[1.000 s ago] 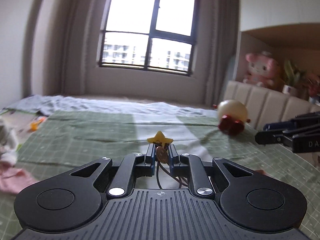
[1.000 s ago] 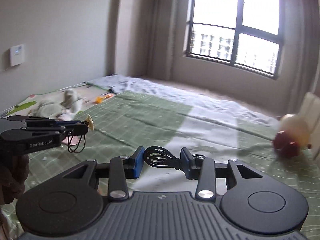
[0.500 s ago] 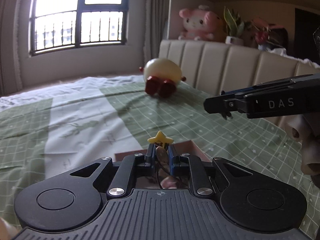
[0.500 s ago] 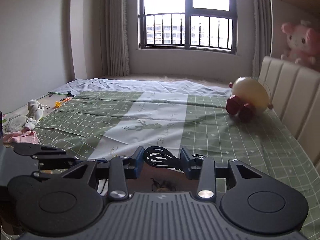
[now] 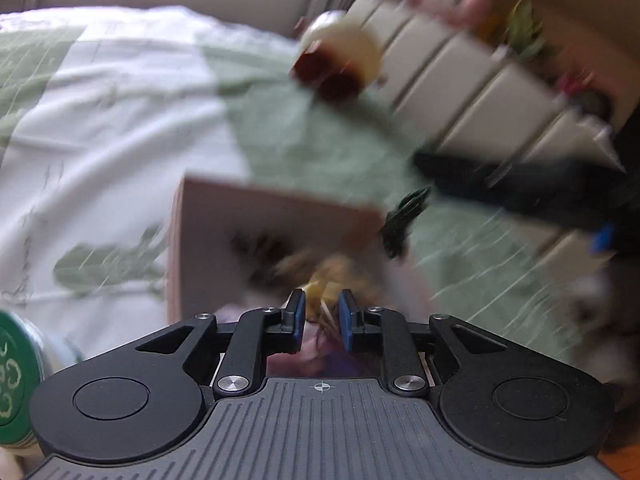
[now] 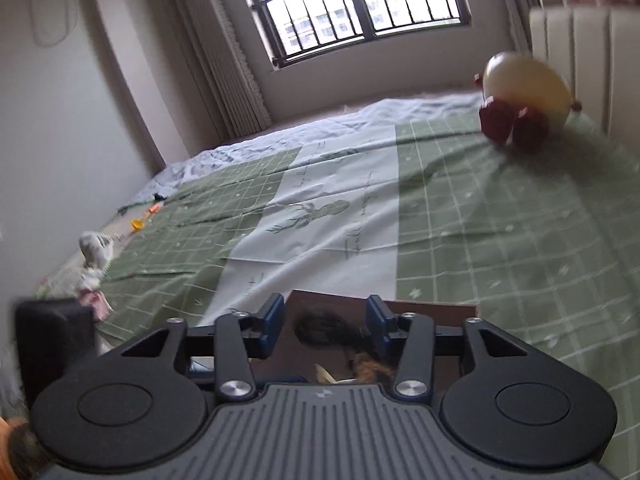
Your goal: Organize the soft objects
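Note:
A pinkish-brown open box (image 5: 280, 196) lies on the green checked bedspread. My left gripper (image 5: 322, 300) hangs over it, jaws opening. The hair tie with the yellow star charm (image 5: 318, 290) sits blurred in the gap, and the pads do not press on it. My right gripper (image 6: 326, 308) is over the same box (image 6: 432, 303), jaws also opening. The black hair tie (image 6: 324, 326) lies loose between and below its pads. In the left wrist view the right gripper (image 5: 520, 184) reaches in from the right, with the black tie (image 5: 400, 220) at its tip.
A round cream plush with red feet (image 6: 520, 92) rests by the padded headboard (image 5: 460, 92). Grey and pink soft toys (image 6: 94, 248) lie at the bed's left edge. A green-capped bottle (image 5: 12, 368) stands at the left wrist view's lower left. The left gripper's dark body (image 6: 52, 332) is near.
Both grippers have tipped down over the box and their jaws have widened. The star tie and the black tie are no longer pinched.

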